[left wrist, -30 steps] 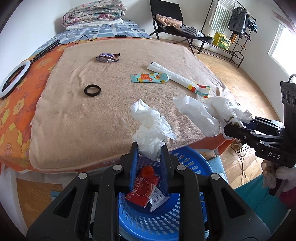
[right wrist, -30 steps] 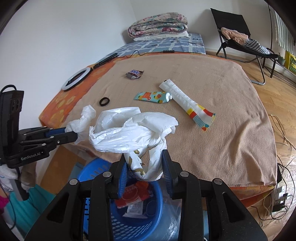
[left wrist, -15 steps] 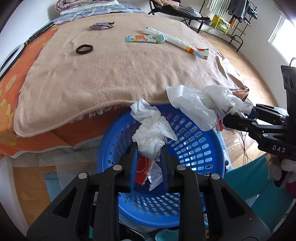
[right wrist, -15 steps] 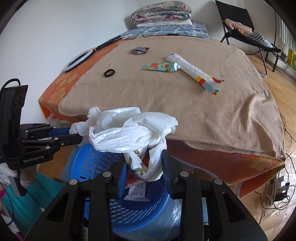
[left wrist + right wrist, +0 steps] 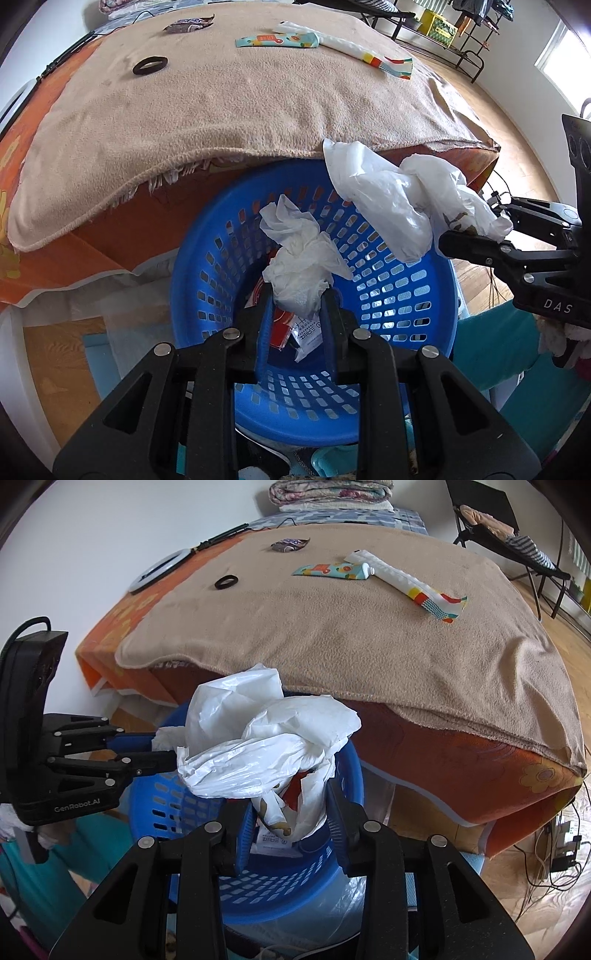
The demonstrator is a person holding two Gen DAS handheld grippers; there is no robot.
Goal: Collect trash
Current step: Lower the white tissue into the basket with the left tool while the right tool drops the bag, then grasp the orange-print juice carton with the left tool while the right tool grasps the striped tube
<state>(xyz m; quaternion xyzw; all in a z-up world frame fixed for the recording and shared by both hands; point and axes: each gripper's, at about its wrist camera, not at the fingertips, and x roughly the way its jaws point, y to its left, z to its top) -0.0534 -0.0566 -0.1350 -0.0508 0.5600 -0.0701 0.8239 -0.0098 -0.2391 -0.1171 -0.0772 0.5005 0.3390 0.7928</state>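
Note:
My left gripper (image 5: 297, 295) is shut on a crumpled white tissue (image 5: 301, 266) and holds it over the blue perforated basket (image 5: 402, 295). My right gripper (image 5: 290, 810) is shut on a crumpled white plastic bag (image 5: 266, 742), also above the basket (image 5: 192, 805). The bag shows in the left wrist view (image 5: 399, 206), the tissue in the right wrist view (image 5: 166, 738). Red and white wrappers (image 5: 295, 330) lie in the basket. On the beige blanket (image 5: 369, 627) lie a candy wrapper (image 5: 288, 544) and two flattened tubes (image 5: 332, 570), (image 5: 410, 585).
A black hair tie (image 5: 225, 581) lies on the blanket. A white ring light (image 5: 159, 570) sits on the orange bed sheet at the far left. A folding chair (image 5: 498, 520) and wooden floor with cables (image 5: 554, 853) are to the right.
Both grippers moved down and back from the bed, and now hold the tissue and the bag directly over the basket. Both stayed shut.

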